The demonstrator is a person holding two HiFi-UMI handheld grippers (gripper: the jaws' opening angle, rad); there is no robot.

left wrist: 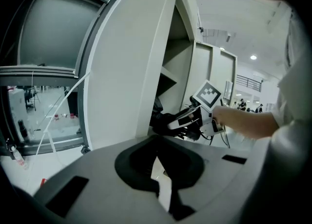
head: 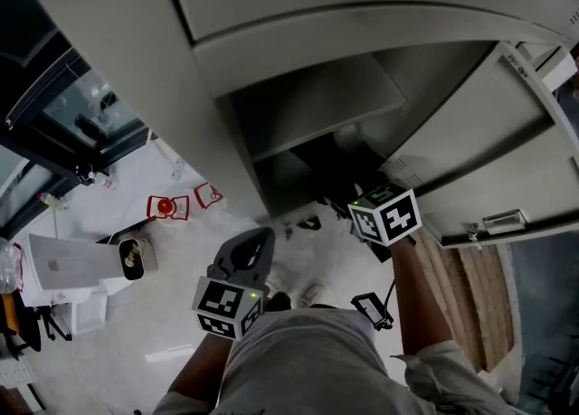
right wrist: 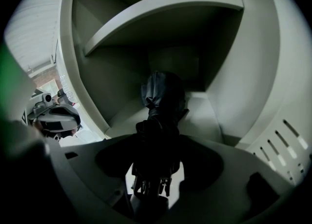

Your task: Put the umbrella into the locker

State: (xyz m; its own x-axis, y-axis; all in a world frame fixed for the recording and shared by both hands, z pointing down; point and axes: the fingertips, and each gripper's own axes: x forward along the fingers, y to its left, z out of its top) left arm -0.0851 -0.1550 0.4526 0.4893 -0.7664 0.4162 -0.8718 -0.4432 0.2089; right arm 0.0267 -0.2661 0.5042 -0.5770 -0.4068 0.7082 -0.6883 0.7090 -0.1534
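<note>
Right now my right gripper (head: 355, 203) reaches into the open locker (head: 118, 61) below its shelf (right wrist: 161, 13). Its jaws are spread wide on either side of the dark folded umbrella (right wrist: 163, 93), with light showing on both flanks, so they are not pinching it. The umbrella lies on the compartment floor, far end toward the back, while my left gripper (head: 256, 243) hangs outside the locker, jaws drawn together on nothing.

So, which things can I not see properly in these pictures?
- Umbrella, head view: lost in the locker's dark compartment, behind the right gripper.
- Umbrella's near end, right gripper view: in shadow between the tongs.
- Red-white items on floor, head view: too small.
</note>
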